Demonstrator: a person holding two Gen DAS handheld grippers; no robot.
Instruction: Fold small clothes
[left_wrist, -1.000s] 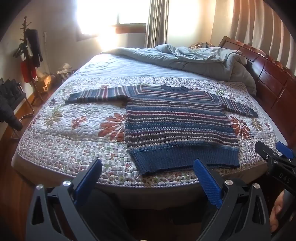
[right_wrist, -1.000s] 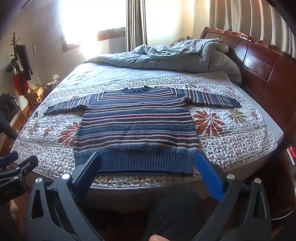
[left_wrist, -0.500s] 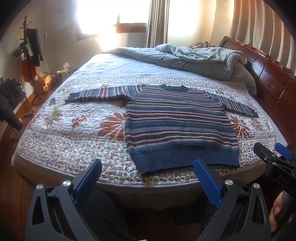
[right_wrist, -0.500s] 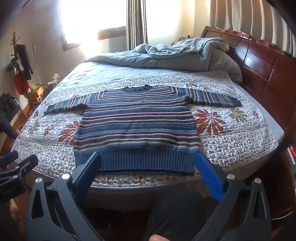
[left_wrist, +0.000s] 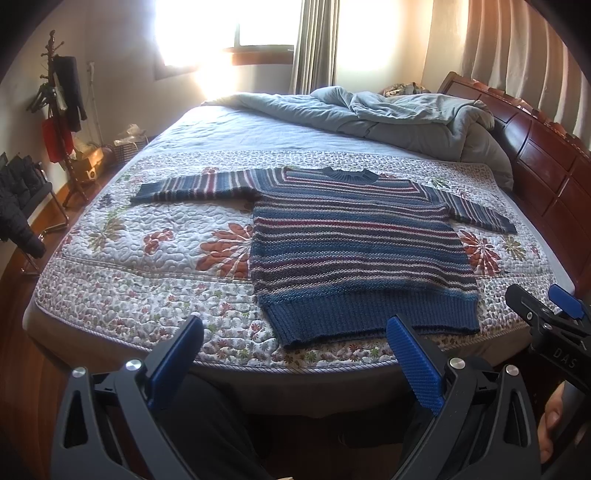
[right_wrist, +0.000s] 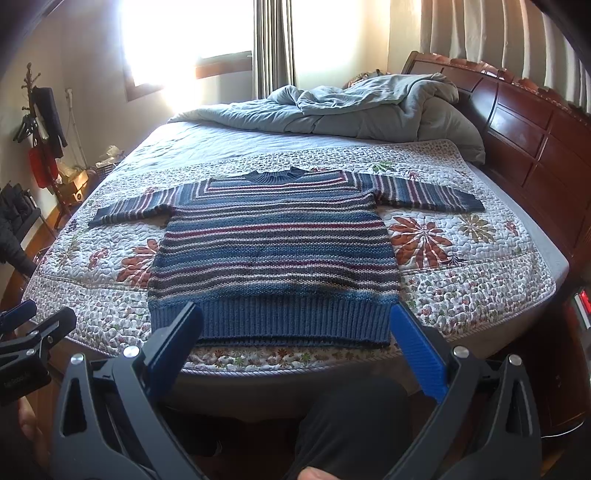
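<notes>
Two grippers are under my control, and both hang off the near edge of the bed (left_wrist: 236, 373), short of the quilt and touching nothing. My left gripper (left_wrist: 295, 354) has its blue fingers (left_wrist: 417, 363) spread wide apart with only air between them; my right gripper (right_wrist: 295, 343) is just as wide, its pads (right_wrist: 417, 354) framing the sweater's hem from my viewpoint without reaching it. In the left wrist view I can also see the right gripper poking in at the far right edge, level with the bed's near corner.

One striped knit sweater (right_wrist: 273, 254) lies flat on the floral quilt (right_wrist: 461, 288), front up, blue ribbed hem toward the bed's near edge and collar toward the far side. Both sleeves are stretched straight out sideways, one toward the wooden headboard (right_wrist: 524, 140), the other toward the bed's opposite end. It sits closer to the headboard end than to the other.

Beyond the sweater, a rumpled grey-blue duvet (left_wrist: 388, 114) is heaped against the headboard on the far side of the bed. A coat stand (left_wrist: 61, 107) with dark clothes stands on the floor past the bed's far end.
</notes>
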